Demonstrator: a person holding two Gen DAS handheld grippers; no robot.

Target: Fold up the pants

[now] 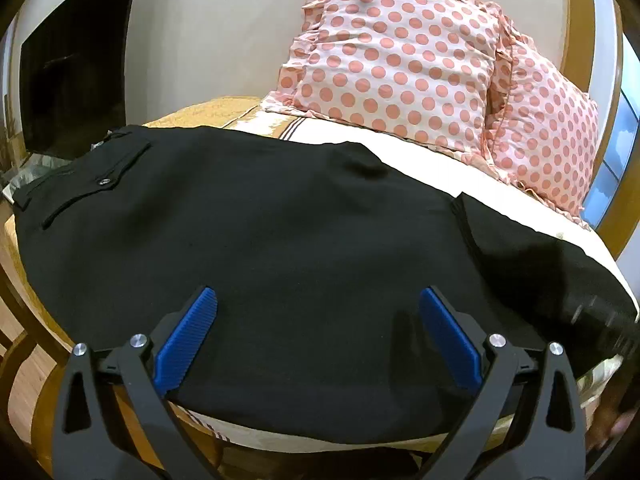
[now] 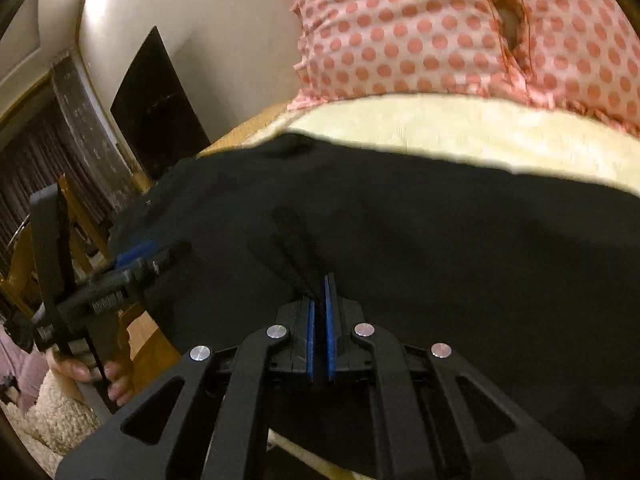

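Risk: while the right gripper (image 2: 320,300) has its jaws pinched together, seemingly on a ridge of cloth, a pull could drag the pants (image 1: 280,240) askew.
Left gripper (image 1: 318,312): jaws wide, empty, over the near hem.
Pants: flat across the bed (image 1: 400,136), waistband at the left.
Edges: near hem overhangs the bed edge; could slide off.
Room: pillows (image 1: 400,60) crowd the far side.

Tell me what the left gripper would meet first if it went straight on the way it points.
Most likely the black pants spread on the bed: the left gripper, jaws wide open, points down at the cloth. How near it hovers is unclear.
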